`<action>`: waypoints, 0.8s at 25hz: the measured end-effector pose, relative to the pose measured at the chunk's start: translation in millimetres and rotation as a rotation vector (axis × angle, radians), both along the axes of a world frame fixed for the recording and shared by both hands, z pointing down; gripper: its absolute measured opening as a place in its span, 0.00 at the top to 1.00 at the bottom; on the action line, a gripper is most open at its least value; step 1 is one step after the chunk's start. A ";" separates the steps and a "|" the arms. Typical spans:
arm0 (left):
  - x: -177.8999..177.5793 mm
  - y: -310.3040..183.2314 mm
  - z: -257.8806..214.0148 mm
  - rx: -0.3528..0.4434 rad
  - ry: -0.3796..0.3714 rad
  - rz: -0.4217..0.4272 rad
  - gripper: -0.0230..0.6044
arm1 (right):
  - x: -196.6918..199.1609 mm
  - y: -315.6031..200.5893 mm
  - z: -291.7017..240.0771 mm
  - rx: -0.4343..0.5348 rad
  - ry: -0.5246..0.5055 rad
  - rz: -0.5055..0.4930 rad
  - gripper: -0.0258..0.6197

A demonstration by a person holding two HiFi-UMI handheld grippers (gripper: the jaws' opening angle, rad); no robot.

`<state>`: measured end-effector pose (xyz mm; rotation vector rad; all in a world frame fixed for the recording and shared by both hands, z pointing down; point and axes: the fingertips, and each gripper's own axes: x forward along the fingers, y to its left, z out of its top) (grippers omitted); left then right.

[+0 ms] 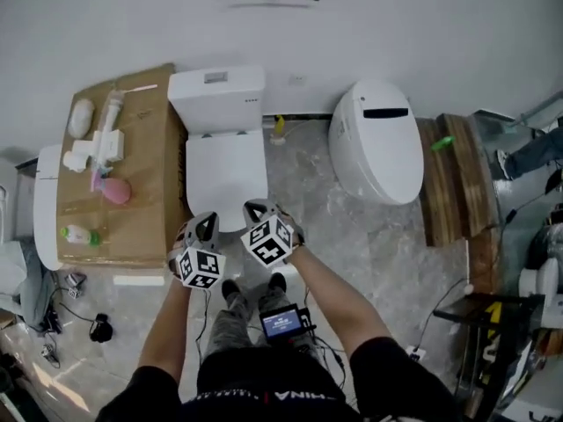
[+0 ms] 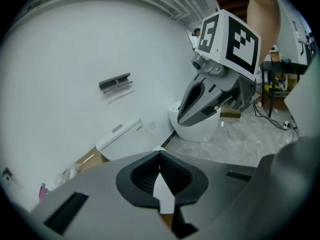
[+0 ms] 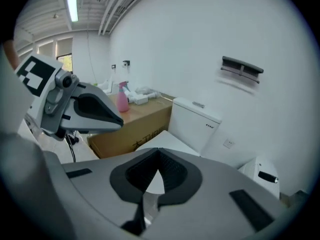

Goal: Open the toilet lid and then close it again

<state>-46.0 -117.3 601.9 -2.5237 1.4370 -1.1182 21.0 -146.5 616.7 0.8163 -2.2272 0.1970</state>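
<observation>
A white toilet stands against the wall with its tank (image 1: pixel 215 95) behind and its lid (image 1: pixel 226 170) lying flat and closed. My left gripper (image 1: pixel 204 224) and right gripper (image 1: pixel 261 211) are held side by side above the bowl's front edge, apart from the lid. Both are shut with nothing between the jaws. In the left gripper view my left gripper (image 2: pixel 160 155) points toward the tank (image 2: pixel 122 136), and the right gripper (image 2: pixel 207 101) hangs beside it. From the right gripper view my right gripper (image 3: pixel 159 152) looks over the lid (image 3: pixel 167 143) and tank (image 3: pixel 196 121).
A second, oval white toilet (image 1: pixel 378 143) stands to the right. A cardboard box (image 1: pixel 141 192) on the left carries a spray bottle (image 1: pixel 106 134) and a pink item (image 1: pixel 115 190). Wooden planks (image 1: pixel 449 178) lie at far right. A yellow bottle (image 1: pixel 279 128) sits between the toilets.
</observation>
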 end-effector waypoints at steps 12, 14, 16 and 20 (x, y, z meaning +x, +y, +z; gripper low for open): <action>0.2 17.1 -72.4 -0.006 0.208 -0.085 0.95 | 20.1 11.6 -91.9 -0.057 -0.206 0.103 0.94; 4.8 16.4 -76.9 -0.006 0.206 -0.075 0.95 | 21.0 7.7 -101.0 -0.046 -0.217 0.100 0.94; 8.8 16.2 -82.3 -0.007 0.215 -0.070 0.95 | 20.2 6.1 -107.1 -0.043 -0.227 0.094 0.94; 17.6 16.6 -92.1 -0.009 0.225 -0.056 0.95 | 21.5 9.9 -109.7 -0.056 -0.240 0.088 0.94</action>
